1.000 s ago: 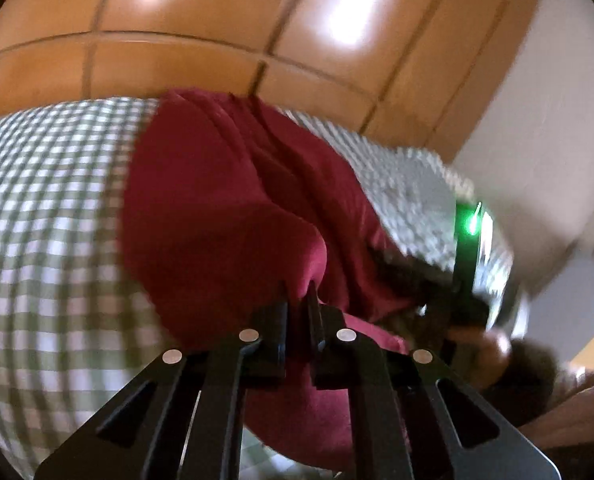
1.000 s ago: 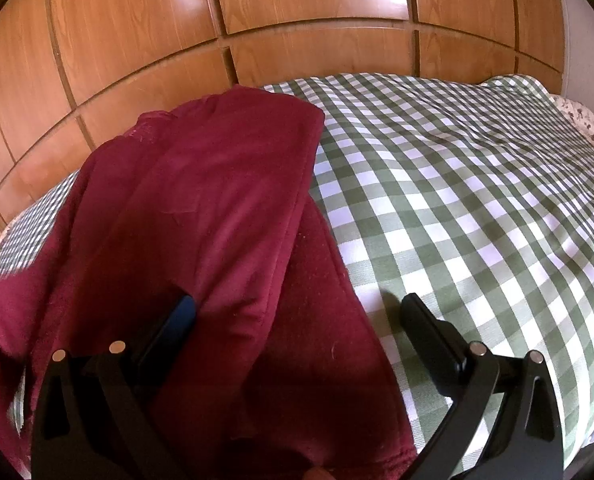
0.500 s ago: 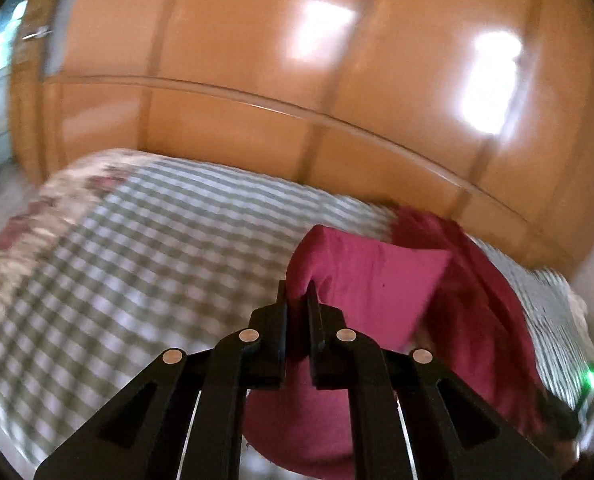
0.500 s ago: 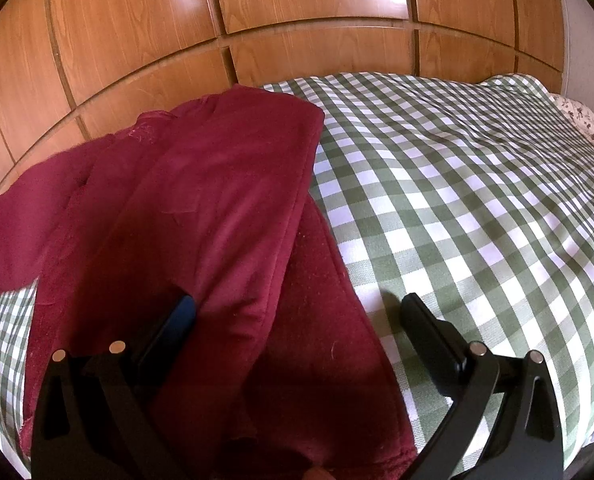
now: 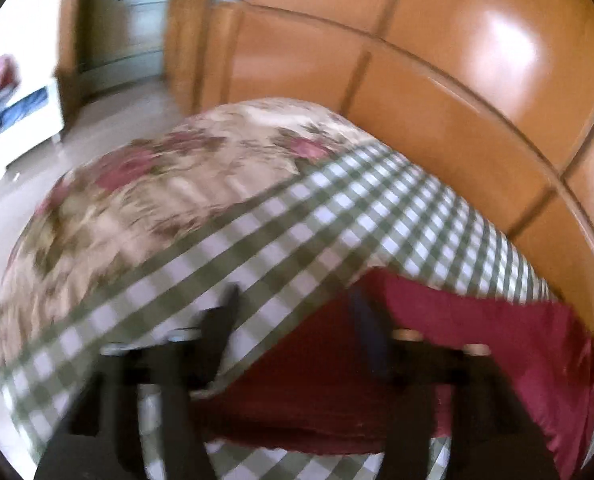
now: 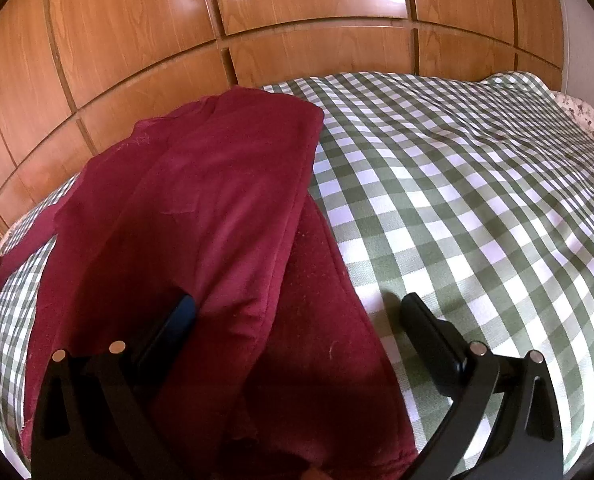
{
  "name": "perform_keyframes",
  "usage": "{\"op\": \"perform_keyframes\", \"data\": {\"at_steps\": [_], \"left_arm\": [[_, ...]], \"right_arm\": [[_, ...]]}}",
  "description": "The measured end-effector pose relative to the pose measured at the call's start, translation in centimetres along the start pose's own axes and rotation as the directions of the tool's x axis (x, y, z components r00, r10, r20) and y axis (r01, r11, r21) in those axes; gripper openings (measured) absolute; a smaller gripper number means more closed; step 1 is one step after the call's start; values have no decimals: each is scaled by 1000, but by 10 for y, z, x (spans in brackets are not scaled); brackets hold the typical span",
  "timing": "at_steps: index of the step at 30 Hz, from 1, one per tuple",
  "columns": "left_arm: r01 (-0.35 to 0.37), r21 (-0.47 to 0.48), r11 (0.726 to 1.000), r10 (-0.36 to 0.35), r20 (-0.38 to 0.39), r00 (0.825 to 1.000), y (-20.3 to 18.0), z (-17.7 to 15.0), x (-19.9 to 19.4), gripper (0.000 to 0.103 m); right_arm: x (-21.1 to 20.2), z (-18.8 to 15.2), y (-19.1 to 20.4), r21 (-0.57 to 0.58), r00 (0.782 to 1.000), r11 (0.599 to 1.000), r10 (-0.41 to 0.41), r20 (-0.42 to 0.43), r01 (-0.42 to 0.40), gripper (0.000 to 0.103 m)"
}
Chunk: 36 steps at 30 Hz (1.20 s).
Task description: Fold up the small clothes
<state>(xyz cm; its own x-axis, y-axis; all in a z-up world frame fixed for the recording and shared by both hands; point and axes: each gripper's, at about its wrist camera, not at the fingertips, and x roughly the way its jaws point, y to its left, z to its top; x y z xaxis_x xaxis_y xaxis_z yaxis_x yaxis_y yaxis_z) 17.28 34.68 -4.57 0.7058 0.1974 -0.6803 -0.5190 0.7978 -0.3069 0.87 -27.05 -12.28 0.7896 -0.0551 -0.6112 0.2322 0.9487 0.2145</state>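
Both my hand-held grippers sit spread over the maroon garment (image 6: pixel 201 216) on the bed.

My right hand-held gripper (image 6: pixel 297 312) has its jaws wide apart, one finger over the folded maroon garment, the other over the green checked bedcover (image 6: pixel 457 184). My left hand-held gripper (image 5: pixel 297 312) is blurred but its fingers stand apart, holding nothing, above the garment's edge (image 5: pixel 477 320) and the checked cover, near a floral quilt (image 5: pixel 157 184). Wooden panelling (image 6: pixel 297 8) backs the bed.
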Motion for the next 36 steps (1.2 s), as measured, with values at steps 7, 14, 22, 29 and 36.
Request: {"op": "perform_keyframes", "data": {"at_steps": [7, 14, 22, 29, 36], "left_arm": [[228, 181, 957, -239, 41, 970, -67, -73, -63, 82], [535, 286, 795, -491, -215, 844, -155, -186, -100, 83], [606, 373, 703, -503, -341, 794, -191, -260, -115, 84], [615, 354, 705, -509, -351, 786, -190, -257, -108, 86], [616, 348, 707, -513, -348, 785, -187, -254, -106, 86]], "right_arm": [[3, 1, 2, -5, 1000, 1000, -10, -1, 10, 101], [-1, 6, 1, -13, 1000, 1000, -6, -26, 6, 101], [-51, 10, 24, -203, 990, 973, 122, 69, -106, 99], [-46, -9, 54, -278, 961, 920, 265, -81, -277, 81], [-43, -29, 82, -456, 979, 867, 187, -79, -202, 49]]}}
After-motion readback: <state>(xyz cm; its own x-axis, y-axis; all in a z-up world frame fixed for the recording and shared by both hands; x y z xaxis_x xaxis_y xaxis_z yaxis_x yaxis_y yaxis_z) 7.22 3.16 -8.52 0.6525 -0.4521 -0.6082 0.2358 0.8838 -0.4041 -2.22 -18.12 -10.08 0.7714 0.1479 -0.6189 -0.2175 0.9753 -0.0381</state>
